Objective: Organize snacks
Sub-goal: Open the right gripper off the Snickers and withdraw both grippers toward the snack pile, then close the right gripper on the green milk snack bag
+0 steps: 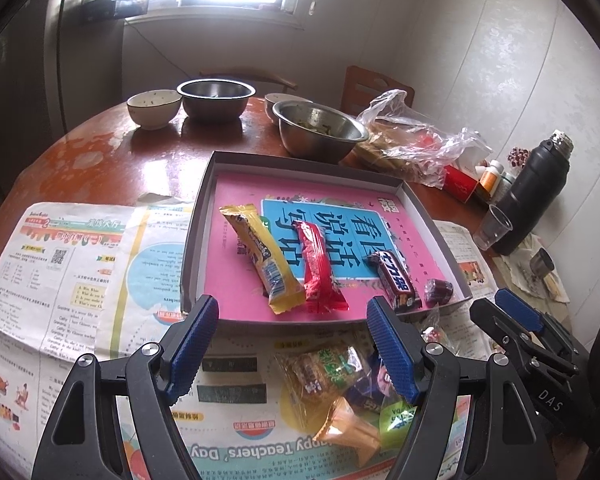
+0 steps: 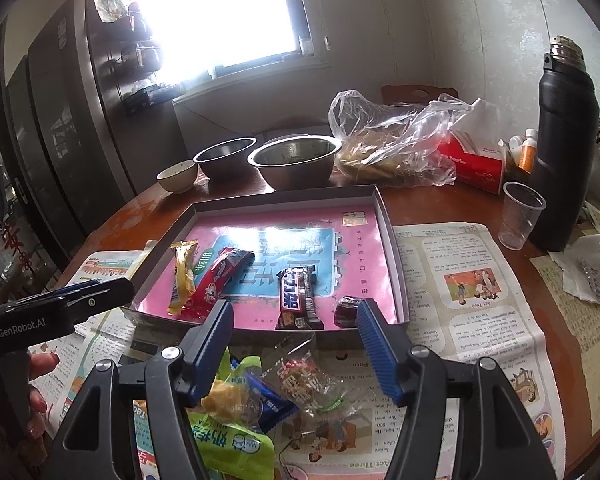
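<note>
Below both grippers' empty, spread fingers (image 1: pixel 196 344) lie loose snacks (image 1: pixel 340 384), tray (image 1: pixel 196 216) beyond.

A round, reddish-brown wooden table (image 1: pixel 148 168) with a worn, patchy finish carries everything. Colourful printed newspaper sheets (image 1: pixel 60 272) cover its near side, and a shallow grey cardboard box lid with a pink lining (image 1: pixel 204 204) rests partly on them. Farther back stand a small white ceramic bowl (image 1: pixel 154 109) and two stainless steel bowls (image 1: pixel 216 99) (the nearer one just behind the lid). To the right lie a crumpled clear plastic bag (image 1: pixel 412 136), a red tissue box (image 2: pixel 476 164), a clear plastic cup (image 2: pixel 520 216) and a tall black insulated flask (image 2: pixel 564 144)
</note>
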A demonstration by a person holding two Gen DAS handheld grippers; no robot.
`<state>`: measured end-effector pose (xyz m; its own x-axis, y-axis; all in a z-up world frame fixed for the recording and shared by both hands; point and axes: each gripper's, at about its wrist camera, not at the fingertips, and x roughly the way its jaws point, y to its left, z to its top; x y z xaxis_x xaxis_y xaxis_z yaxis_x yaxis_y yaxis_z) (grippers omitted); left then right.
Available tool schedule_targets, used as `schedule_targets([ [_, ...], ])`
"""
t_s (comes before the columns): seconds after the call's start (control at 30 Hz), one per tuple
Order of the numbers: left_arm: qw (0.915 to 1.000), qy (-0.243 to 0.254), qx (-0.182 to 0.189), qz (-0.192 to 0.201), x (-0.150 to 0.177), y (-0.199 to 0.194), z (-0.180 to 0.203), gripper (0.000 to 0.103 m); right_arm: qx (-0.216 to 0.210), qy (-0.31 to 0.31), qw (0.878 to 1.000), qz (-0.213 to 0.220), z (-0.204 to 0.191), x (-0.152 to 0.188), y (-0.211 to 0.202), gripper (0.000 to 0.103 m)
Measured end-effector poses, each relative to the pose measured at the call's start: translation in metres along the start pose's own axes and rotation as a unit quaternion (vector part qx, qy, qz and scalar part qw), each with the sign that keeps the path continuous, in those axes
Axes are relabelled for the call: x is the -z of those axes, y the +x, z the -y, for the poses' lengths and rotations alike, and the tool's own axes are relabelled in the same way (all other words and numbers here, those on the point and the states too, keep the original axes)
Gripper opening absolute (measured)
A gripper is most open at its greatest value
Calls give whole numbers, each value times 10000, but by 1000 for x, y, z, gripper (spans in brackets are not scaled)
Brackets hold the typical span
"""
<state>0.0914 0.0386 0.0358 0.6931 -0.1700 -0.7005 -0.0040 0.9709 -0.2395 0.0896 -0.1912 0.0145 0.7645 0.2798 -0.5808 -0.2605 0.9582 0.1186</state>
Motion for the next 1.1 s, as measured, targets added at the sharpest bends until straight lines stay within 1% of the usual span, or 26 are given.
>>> schedule_targets([
  [0.47,10000,34,-40,-18,18,-9,5,78,5,42,10000,32,6,15,-18,65],
  [0.6,9999,100,-62,-72,24,-9,9,78,-2,21,10000,32,5,20,-21,67],
  [1.1,9993,246,-23,-272,41,-2,20,78,-55,-47,9999,-105,4,39,-22,68],
])
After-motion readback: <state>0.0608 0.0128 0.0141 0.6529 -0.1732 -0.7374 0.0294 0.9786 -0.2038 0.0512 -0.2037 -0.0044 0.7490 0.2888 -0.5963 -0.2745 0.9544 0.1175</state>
